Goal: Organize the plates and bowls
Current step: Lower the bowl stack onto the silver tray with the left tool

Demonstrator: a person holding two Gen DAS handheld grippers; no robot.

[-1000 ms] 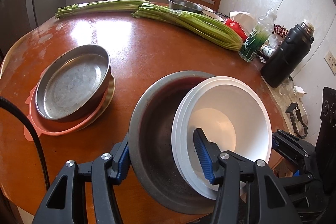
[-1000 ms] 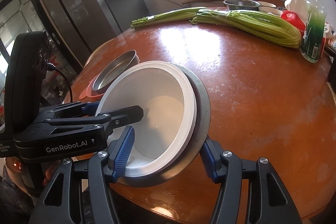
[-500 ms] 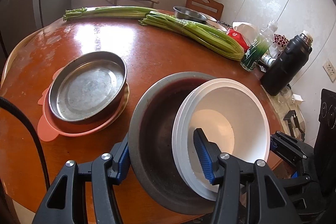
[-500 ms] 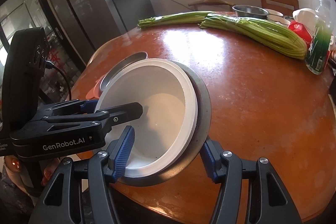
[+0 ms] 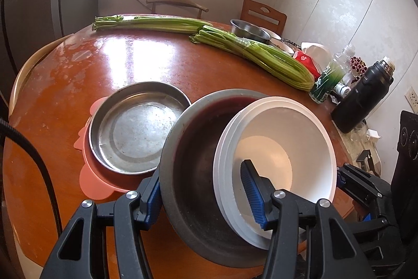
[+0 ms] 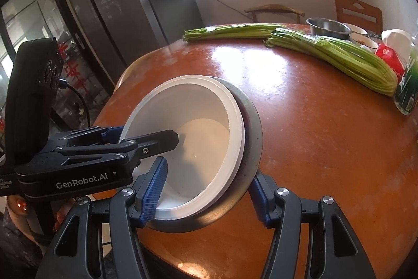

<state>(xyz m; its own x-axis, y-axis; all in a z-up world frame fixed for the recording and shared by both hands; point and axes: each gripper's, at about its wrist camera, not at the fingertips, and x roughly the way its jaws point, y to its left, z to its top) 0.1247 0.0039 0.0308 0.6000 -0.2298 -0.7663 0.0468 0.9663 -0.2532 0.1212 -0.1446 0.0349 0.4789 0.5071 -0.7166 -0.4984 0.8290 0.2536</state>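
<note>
A large grey metal bowl (image 5: 193, 174) holds nested white bowls (image 5: 282, 143) tilted inside it. My left gripper (image 5: 201, 195) is shut on this stack: one finger outside the grey wall, the other inside the white bowl. My right gripper (image 6: 206, 190) is shut on the same stack (image 6: 198, 137) from the opposite side. The stack is held up off the table. A steel pan (image 5: 135, 127) rests on a pink plate (image 5: 96, 184) to the left, partly under the stack's rim.
Round brown table (image 5: 117, 64) with two celery bundles (image 5: 250, 54) at the back, a steel bowl (image 5: 248, 29), a green bottle (image 5: 326, 83), a black flask (image 5: 363, 98) and packets at the right. Chairs and fridges stand beyond.
Both grippers have carried the bowl stack leftward and forward; it now overlaps the steel pan's right edge. The grips have not changed.
</note>
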